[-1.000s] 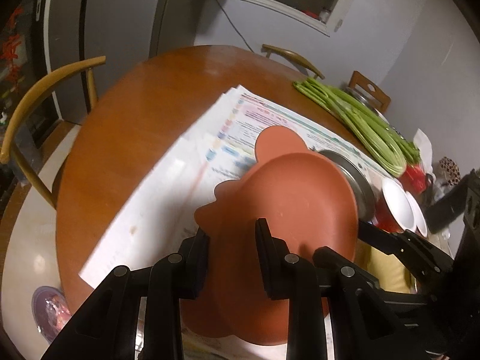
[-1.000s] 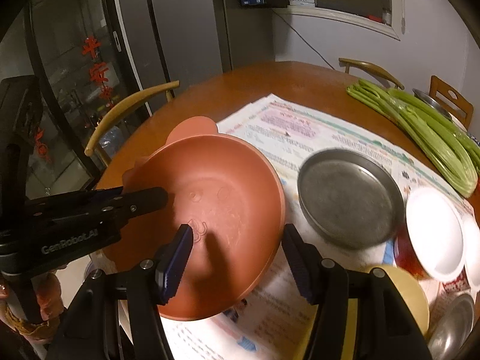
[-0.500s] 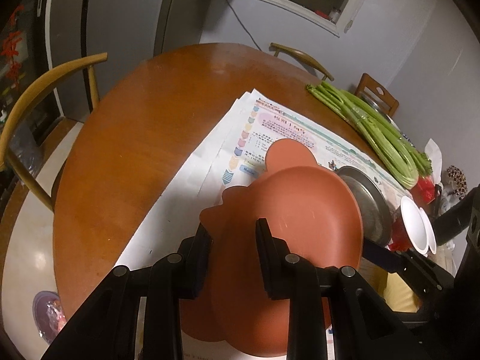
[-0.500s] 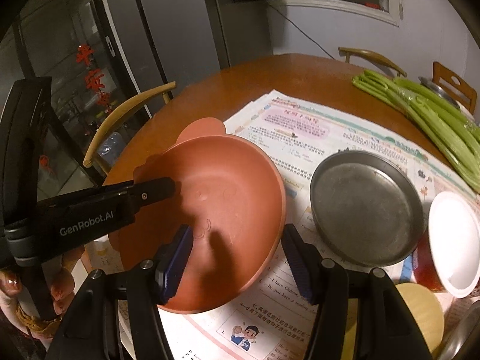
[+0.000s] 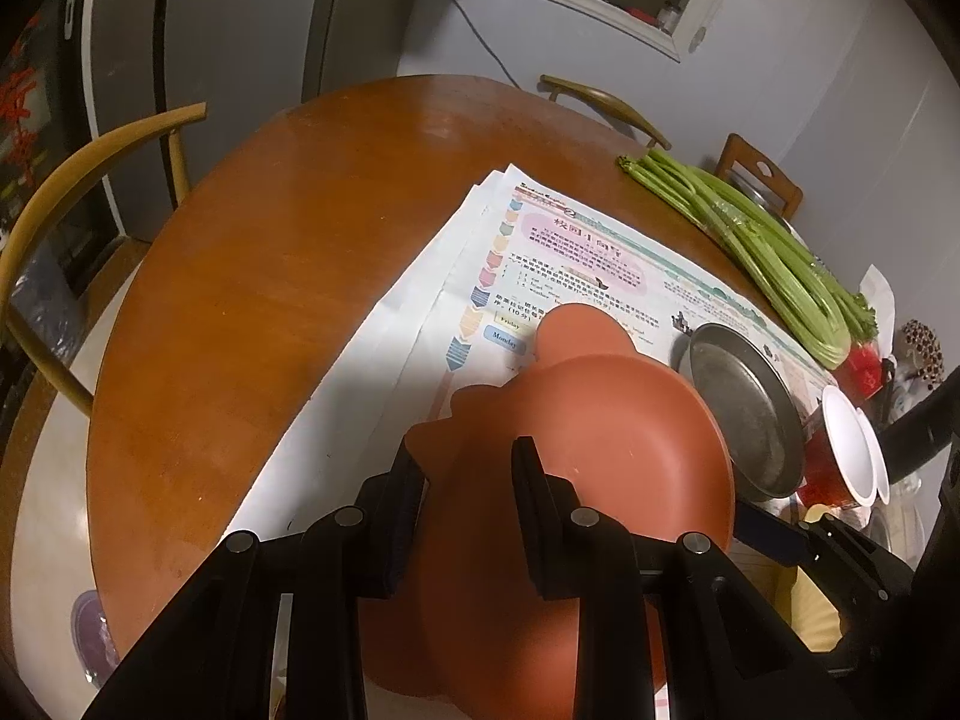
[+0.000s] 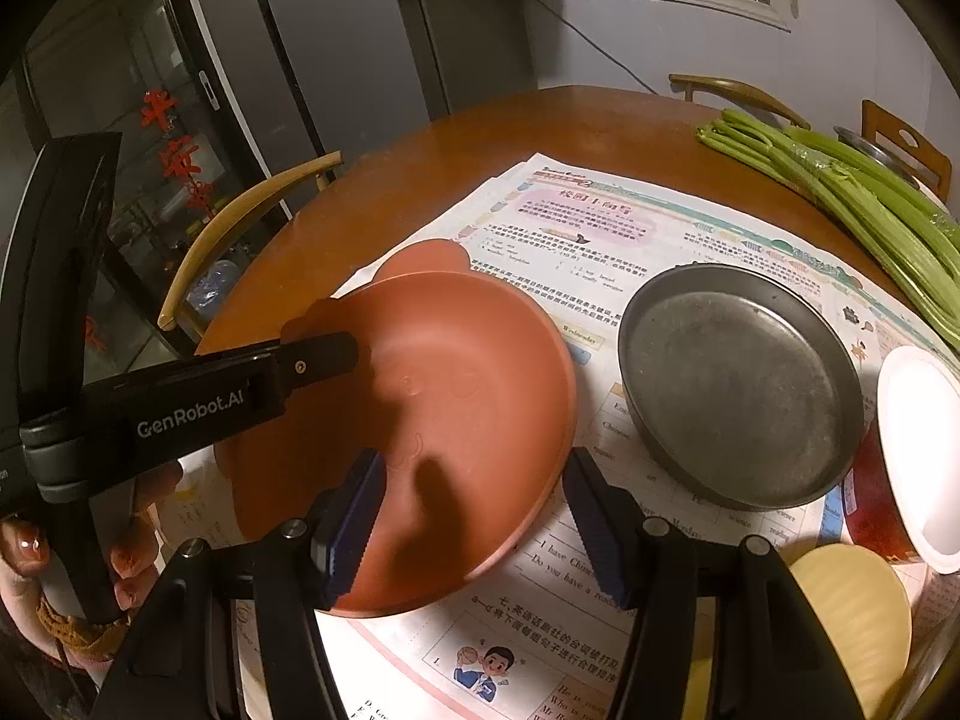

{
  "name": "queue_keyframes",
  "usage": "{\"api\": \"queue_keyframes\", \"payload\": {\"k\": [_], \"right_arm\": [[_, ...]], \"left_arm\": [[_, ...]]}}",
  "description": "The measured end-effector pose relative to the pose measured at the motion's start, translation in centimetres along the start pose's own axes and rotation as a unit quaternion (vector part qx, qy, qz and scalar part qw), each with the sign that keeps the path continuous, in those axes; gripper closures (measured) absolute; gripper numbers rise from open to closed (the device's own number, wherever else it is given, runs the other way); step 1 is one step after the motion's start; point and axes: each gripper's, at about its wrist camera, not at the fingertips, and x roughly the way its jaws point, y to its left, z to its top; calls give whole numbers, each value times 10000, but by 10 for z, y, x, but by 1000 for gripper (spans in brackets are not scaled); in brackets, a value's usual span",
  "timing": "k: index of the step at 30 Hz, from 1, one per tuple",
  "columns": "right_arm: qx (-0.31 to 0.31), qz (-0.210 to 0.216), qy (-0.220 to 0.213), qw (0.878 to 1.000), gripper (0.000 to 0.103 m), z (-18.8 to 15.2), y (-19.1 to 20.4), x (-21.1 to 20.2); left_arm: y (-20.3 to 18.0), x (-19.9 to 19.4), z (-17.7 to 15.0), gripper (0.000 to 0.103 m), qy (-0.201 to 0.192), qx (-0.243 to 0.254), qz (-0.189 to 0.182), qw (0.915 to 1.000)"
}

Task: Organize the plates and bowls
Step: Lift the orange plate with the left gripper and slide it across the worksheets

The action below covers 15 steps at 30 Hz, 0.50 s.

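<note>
A terracotta plate with ear-shaped tabs [image 5: 612,420] [image 6: 444,396] is tilted over the newspapers [image 5: 576,252]. My left gripper [image 5: 465,468] is shut on its rim at the left side; it also shows in the right wrist view [image 6: 318,354]. My right gripper [image 6: 468,480] is open and empty, its jaws straddling the plate's near rim without touching. A grey metal dish [image 6: 738,384] [image 5: 744,414] lies on the paper to the right. A red bowl with a white inside [image 6: 918,456] [image 5: 846,462] stands further right.
A round wooden table [image 5: 252,300] carries the newspapers. A celery bundle [image 6: 852,192] [image 5: 768,258] lies at the far right. A yellowish bowl [image 6: 852,612] sits by my right gripper. Wooden chairs [image 5: 66,192] surround the table. A fridge [image 6: 336,48] stands behind.
My left gripper has lifted the terracotta plate slightly and shifted it forward and right, toward the metal dish. The right gripper has stayed open beside it.
</note>
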Motion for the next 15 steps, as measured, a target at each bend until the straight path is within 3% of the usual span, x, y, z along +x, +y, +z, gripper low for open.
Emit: {"api": "queue_keyframes", "payload": {"k": [15], "right_arm": [[99, 35, 118, 9999, 41, -13, -6, 4]], "left_arm": [[5, 6, -4, 71, 33, -33, 24, 10000]]}}
